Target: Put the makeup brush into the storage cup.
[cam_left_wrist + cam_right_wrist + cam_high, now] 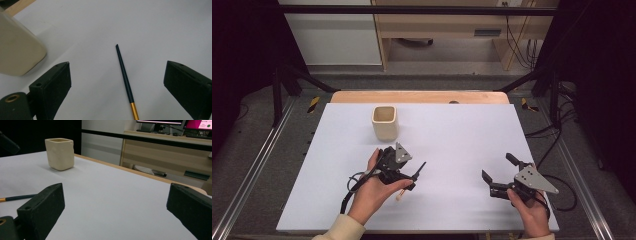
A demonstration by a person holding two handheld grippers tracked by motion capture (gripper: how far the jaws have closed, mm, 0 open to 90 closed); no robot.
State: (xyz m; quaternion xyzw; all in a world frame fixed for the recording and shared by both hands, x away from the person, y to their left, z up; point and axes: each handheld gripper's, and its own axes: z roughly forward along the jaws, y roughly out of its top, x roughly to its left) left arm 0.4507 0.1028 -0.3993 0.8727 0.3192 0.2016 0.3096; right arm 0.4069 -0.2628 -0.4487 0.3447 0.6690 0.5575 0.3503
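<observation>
A slim pen [124, 75] with a dark tapered front and a gold band lies flat on the white table sheet [452, 135]. My left gripper [411, 176] hovers just over it, open, with one jaw on each side of the pen and neither touching it [118, 65]. A cream square cup [385, 121] stands upright beyond the left gripper, empty as far as I can see. My right gripper [498, 167] is open at the front right, low over the sheet, with nothing between its jaws [116, 187]. The right gripper view shows the cup [60, 153] and the pen [17, 198] at far left.
The white sheet covers a wooden tabletop [419, 96] whose far edge shows. Black frame rails [287, 80] flank the table. Past it stand a wooden desk [447, 25] and cables [517, 45]. Bare sheet lies between the two grippers and right of the cup.
</observation>
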